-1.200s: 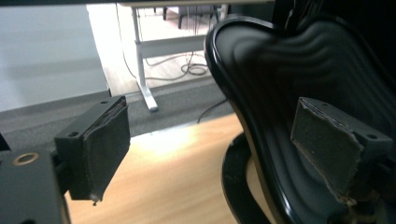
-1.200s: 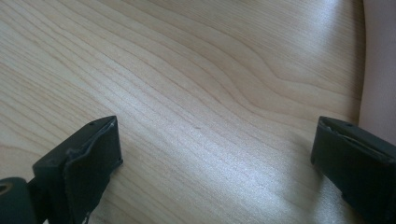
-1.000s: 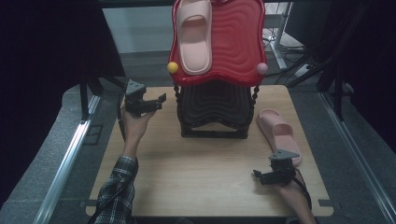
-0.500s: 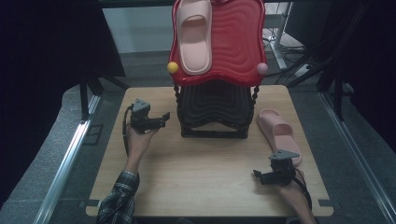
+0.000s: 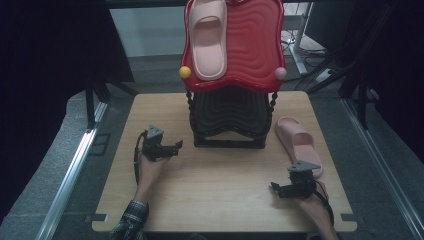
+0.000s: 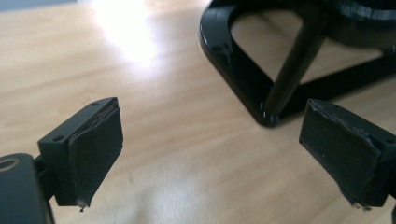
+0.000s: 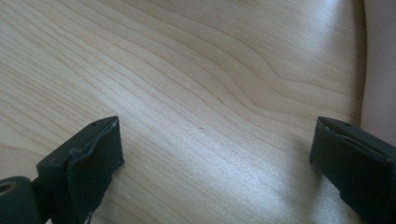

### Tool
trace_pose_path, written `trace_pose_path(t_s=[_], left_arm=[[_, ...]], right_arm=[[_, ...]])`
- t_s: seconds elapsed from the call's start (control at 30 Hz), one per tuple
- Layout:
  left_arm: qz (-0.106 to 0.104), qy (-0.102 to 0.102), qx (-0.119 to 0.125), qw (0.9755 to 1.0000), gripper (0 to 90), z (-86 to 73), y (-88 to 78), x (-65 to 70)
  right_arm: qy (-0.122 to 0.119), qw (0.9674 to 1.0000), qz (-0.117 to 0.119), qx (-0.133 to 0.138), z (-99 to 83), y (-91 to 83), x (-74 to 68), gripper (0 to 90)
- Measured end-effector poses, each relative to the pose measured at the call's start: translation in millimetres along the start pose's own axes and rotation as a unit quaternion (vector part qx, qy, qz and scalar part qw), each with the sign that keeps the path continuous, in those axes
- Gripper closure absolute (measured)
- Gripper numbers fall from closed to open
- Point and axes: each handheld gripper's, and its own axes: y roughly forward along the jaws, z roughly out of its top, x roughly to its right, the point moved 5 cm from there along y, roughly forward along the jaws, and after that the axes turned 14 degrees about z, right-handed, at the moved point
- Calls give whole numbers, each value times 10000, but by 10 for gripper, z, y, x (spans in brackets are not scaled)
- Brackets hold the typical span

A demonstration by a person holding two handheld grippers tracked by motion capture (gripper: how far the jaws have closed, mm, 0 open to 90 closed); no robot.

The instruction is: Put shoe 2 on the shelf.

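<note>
Slipper [image 5: 298, 143] pale pink, flat on table [image 5: 220, 200], sole down.

Two pale pink rubber slippers

One slipper [image 5: 208, 37] lies sole-down on the red wavy rack top; the other slipper [image 5: 298, 142] lies flat on the table's right.

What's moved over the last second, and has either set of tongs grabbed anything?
The left tongs pulled back from beside the rack toward the person, jaws open, empty. The right tongs stayed put, open, near the slipper on the table. Both slippers unmoved.
</note>
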Motion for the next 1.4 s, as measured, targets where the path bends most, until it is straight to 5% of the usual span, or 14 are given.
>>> trace_pose_path(t_s=[0.23, 0.47, 0.63, 0.67, 0.8, 1.1, 1.4], left_arm=[[49, 184, -280, 9994, 51, -190, 26, 78], [170, 353, -760, 9963, 54, -434, 18, 128], [178, 315, -911, 9952, 52, -477, -7, 122], [213, 333, -1081, 9934, 50, -496, 10, 124], [221, 348, -1090, 9932, 41, -497, 11, 126], [227, 343, -1088, 9932, 41, -497, 12, 125], [233, 342, -1087, 9932, 43, -497, 11, 124]], right_arm=[[-5, 10000, 54, 38, 38, -20, -27, 30], [21, 9997, 86, 211, 133, -71, -30, 30], [104, 9992, 91, 384, 249, -143, 0, 37], [153, 9988, 111, 443, 273, -160, 12, 47], [268, 9980, 95, 568, 335, -213, 69, 60], [189, 9965, -501, 644, 374, -390, 322, 162], [743, 9886, -973, 877, 271, -560, 707, 324]])
